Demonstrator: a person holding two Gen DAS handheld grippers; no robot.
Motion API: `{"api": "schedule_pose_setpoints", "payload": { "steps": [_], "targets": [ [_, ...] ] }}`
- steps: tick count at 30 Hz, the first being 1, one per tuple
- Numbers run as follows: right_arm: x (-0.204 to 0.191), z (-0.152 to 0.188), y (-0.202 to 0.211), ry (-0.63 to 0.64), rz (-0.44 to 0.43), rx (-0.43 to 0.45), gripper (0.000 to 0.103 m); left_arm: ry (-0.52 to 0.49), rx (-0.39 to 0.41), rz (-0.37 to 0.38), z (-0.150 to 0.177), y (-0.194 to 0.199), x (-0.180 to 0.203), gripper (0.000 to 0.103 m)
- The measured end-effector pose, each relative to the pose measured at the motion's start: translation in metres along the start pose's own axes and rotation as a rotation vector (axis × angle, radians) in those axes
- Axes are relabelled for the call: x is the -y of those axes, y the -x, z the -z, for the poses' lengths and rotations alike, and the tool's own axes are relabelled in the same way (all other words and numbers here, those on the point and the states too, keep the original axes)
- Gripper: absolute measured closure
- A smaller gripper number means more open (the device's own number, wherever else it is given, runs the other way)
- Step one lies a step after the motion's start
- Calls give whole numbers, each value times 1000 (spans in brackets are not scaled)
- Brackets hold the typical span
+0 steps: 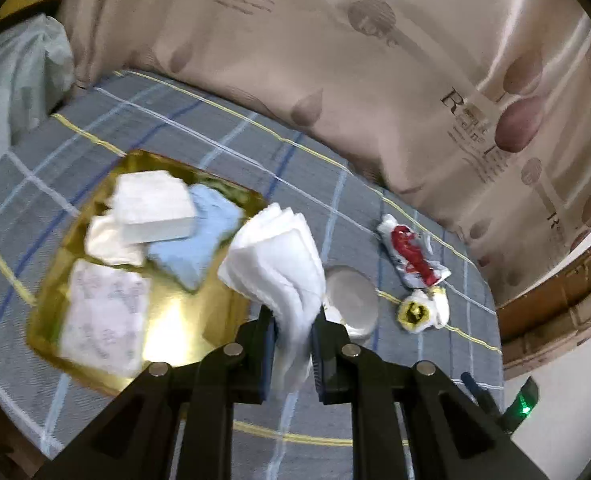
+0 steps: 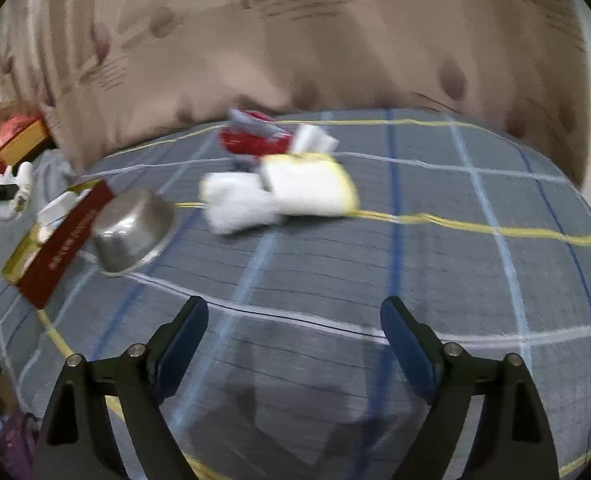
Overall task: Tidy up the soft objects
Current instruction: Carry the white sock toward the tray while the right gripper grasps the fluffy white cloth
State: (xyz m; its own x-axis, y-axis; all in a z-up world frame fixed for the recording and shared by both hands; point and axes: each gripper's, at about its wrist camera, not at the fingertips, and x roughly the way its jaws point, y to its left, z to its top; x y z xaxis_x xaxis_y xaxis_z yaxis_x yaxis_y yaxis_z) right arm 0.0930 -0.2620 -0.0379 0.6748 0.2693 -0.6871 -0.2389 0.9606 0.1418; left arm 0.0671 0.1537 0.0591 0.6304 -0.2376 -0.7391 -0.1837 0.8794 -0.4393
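Glossy gold tray (image 1: 215,312) — shiny metal bowl (image 2: 135,232).

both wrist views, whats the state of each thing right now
left gripper: shut on the white pad stack
white pad stack: lifted, fanned out
gold tray: holds folded soft items, part bare
metal bowl: upside down on the bed
red and white packet: crumpled, outside the tray
right gripper: open, nothing between its fingers

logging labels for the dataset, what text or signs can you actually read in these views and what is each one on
"R": large dark letter, readable on the satin bedcover; the small print lines under it are too small to read.
Gold lettering along the red side of the box: blurred, unreadable.
Red and white packet: crumpled, no readable text.
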Motion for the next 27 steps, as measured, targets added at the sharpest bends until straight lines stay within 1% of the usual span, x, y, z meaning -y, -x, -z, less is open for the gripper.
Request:
{"api": "schedule_pose_setpoints", "payload": {
  "steps": [6,8,9,12,16,19,21,23,27],
  "targets": [
    [-40,-32,-7,69,-103,10,24,7,5,-4,6,13,-12,87],
    [-49,-45,-14,84,-130,5,31,1,9,-8,8,17,-15,87],
    [-53,-51,-18,95,-136,2,33,1,8,-6,8,17,-16,87],
    [-64,-66,-35,136,-140,-27,33,9,9,-4,8,19,-20,87],
    [-70,-76,-58,177,-115,-64,34,17,10,-5,6,19,-25,87],
    [-70,-80,-71,182,-120,-90,45,21,7,-8,5,17,-29,87],
    [-72,-82,-81,202,-93,-108,45,23,5,-10,5,16,-31,87],
    [-72,-83,-89,204,-98,-125,45,26,5,-13,6,15,-34,87],
    [-73,-86,-100,209,-69,-139,45,37,-1,-12,6,14,-37,87]
  ]
}}
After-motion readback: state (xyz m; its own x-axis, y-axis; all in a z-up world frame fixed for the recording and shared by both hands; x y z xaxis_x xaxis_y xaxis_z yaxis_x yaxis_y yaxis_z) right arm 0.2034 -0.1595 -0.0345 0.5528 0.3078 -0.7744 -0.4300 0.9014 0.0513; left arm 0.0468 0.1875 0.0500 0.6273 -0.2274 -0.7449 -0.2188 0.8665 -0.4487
